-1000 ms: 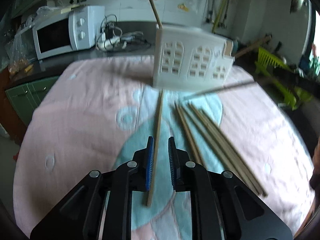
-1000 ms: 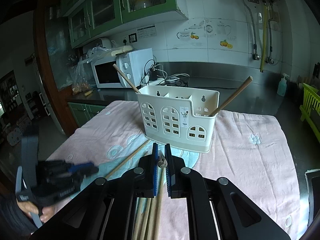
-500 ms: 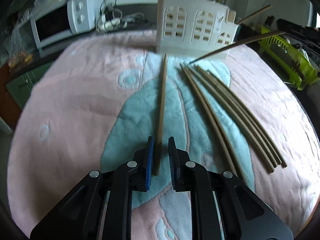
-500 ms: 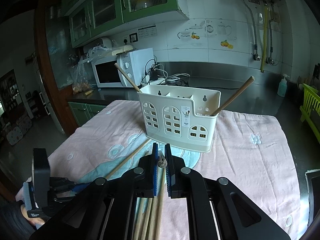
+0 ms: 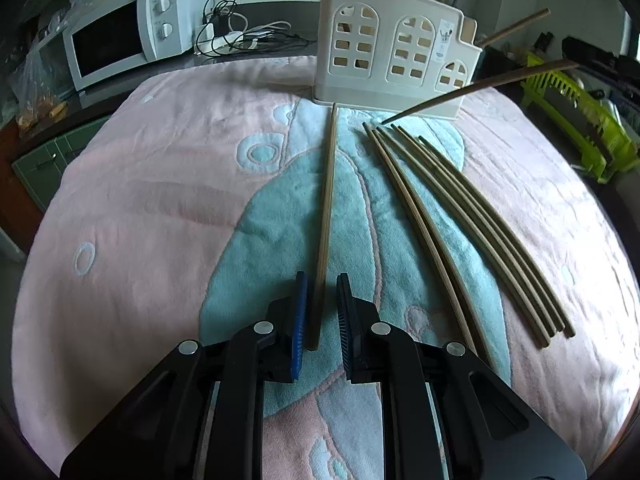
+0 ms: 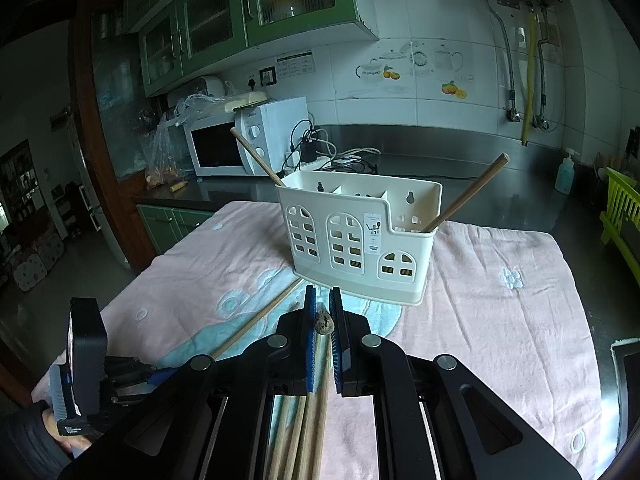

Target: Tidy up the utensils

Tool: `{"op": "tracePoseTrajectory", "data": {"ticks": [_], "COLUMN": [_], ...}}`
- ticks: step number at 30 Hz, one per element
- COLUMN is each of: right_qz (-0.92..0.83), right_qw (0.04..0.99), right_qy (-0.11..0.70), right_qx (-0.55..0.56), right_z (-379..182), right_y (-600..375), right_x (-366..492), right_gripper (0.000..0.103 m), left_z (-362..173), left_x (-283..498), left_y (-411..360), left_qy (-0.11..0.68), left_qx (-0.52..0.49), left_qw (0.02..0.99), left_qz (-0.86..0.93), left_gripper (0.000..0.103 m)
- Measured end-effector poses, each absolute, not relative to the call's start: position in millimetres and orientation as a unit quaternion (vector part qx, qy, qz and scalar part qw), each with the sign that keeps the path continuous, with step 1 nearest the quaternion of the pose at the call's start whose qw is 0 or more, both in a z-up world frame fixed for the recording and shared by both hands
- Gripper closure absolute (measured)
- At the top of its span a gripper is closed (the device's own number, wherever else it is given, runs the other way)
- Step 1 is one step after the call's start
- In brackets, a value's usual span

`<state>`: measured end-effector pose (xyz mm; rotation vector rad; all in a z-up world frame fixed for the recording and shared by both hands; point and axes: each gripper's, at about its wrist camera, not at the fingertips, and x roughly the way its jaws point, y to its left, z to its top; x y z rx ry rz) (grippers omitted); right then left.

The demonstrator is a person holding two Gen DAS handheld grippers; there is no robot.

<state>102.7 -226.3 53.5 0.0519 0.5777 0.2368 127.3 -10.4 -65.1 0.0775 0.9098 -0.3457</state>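
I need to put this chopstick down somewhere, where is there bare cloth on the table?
Bare cloth lies left of the single chopstick, out to the table edge. Another open patch is right of the holder, around the flower. Crowded: the bundle of chopsticks and the strip in front of the holder.

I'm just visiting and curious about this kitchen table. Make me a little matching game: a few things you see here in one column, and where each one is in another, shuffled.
Things:
1. lone chopstick
2. bundle of chopsticks
3. white holder
4. raised chopstick

Places:
A. standing at the far end of the towel
B. between the fingers of the left tool
C. lying loose on the towel, right of the lone one
D. lifted off the towel, held in the right tool

Pairs: 1-B, 2-C, 3-A, 4-D
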Motion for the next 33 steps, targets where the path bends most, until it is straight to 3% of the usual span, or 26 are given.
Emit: {"op": "tracePoseTrajectory", "data": {"ticks": [3, 5, 15, 33], "right_qz": [0.116, 0.115, 0.115, 0.115], "right_qw": [0.952, 0.952, 0.952, 0.953], "right_qy": [0.284, 0.283, 0.281, 0.278], "right_qx": [0.027, 0.027, 0.027, 0.026], "right_z": [53.7, 54.8, 58.0, 63.9], "right_y": [-226.2, -225.3, -226.3, -227.0], "right_x": [102.4, 102.2, 101.8, 104.5], "right_gripper": [0.096, 0.096, 0.096, 0.096], "left_z": [-64.9, -64.0, -37.6, 41.0], "left_x": [128.1, 128.9, 125.2, 150.8], "left_y": [-11.8, -11.4, -18.2, -19.7], "left_qy": [0.438, 0.439, 0.401, 0.260], "left_qx": [0.042, 0.040, 0.036, -0.005], "left_qw": [0.882, 0.881, 0.897, 0.952], "left_qz": [-0.166, -0.170, -0.183, -0.160], "left_gripper": [0.090, 0.097, 0.097, 0.098]}}
